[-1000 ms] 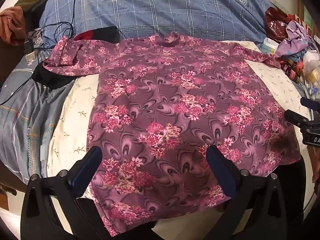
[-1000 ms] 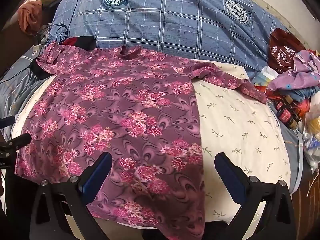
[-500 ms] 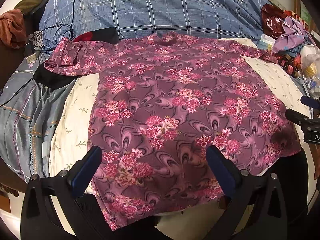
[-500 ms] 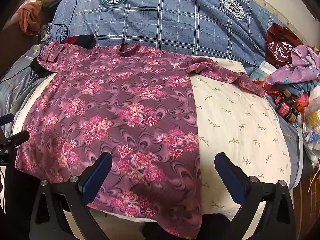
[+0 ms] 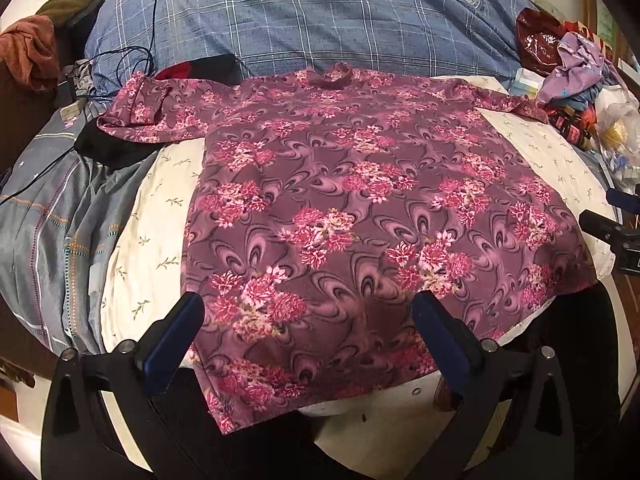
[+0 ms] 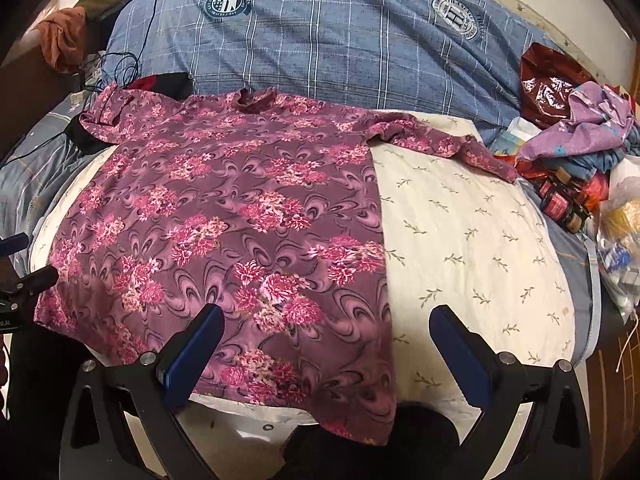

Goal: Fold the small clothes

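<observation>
Two claws: left claw (image 5: 306, 328) and right claw (image 6: 326, 338) both spread wide, pinching nothing, above near hem.
Shirt: floral purple shirt (image 5: 360, 216) flat on cream pillow (image 6: 460, 240), collar far, sleeves out.

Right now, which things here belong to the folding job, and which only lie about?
For the job:
- floral shirt, spread flat
- left tongs, open
- right tongs, open

Lying about:
- blue checked pillow
- purple cloth
- orange cloth
- black cable
</observation>
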A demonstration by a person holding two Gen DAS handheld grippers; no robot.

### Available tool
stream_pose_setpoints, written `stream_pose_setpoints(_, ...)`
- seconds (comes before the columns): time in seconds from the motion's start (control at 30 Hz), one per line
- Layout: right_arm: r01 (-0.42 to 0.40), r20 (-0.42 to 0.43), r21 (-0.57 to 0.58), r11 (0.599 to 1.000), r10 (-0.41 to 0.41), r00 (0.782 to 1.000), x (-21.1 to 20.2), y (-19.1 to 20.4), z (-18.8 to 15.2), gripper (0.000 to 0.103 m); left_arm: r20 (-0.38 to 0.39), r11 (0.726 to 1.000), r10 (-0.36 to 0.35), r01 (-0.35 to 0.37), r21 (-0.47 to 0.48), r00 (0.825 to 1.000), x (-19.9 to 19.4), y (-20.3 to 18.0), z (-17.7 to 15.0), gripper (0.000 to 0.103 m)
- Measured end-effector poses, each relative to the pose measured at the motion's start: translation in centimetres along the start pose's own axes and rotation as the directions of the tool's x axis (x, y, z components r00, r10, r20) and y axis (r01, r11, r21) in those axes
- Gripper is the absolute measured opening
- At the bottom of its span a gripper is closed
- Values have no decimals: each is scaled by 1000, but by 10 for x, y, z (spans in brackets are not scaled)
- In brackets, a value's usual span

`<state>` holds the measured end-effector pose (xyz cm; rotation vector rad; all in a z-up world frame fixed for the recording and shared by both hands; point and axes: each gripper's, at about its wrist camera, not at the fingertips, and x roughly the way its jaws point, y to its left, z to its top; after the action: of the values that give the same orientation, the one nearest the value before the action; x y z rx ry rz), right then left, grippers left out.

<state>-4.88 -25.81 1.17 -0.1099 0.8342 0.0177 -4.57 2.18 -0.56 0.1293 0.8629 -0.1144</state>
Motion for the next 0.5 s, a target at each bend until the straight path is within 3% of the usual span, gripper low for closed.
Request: stream_pose_setpoints(0.5, -4, 24, 6, 1000, 4, 1000, -11, -1, -2, 103, 3, 999, -25, 25, -39, 1000, -6, 4, -3, 103)
